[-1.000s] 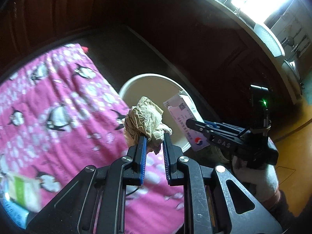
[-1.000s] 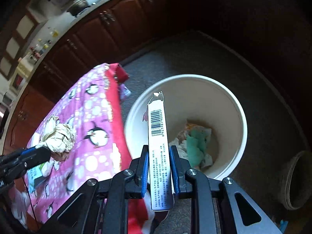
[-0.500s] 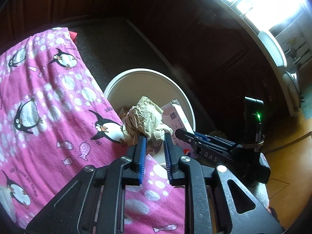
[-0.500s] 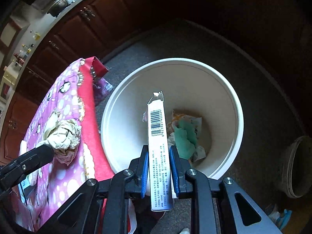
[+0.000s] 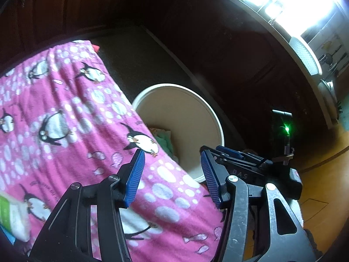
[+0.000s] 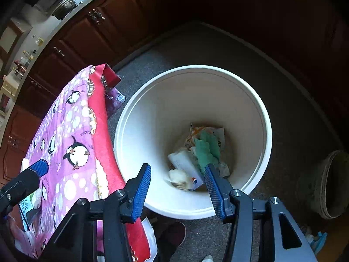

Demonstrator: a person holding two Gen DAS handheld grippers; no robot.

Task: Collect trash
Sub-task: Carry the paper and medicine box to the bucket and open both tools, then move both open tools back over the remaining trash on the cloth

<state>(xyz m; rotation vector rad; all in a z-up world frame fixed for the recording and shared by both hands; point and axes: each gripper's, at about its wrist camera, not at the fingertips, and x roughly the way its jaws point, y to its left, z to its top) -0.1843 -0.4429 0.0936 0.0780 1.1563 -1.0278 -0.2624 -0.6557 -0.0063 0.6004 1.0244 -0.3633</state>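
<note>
A white round bin stands on the grey floor beside the pink penguin cloth; it also shows in the left wrist view. Inside lie a white carton, a crumpled beige paper ball and green and orange wrappers. My right gripper is open and empty just above the bin's near rim. My left gripper is open and empty over the cloth's edge, next to the bin. The right gripper's body shows at the right of the left wrist view.
The pink penguin cloth covers a raised surface left of the bin, with a green-and-white packet at its lower left. Dark wood cabinets ring the floor. A grey basin sits on the floor at the right.
Both grippers have opened. The crumpled paper ball and the white carton have dropped from them into the bin.
</note>
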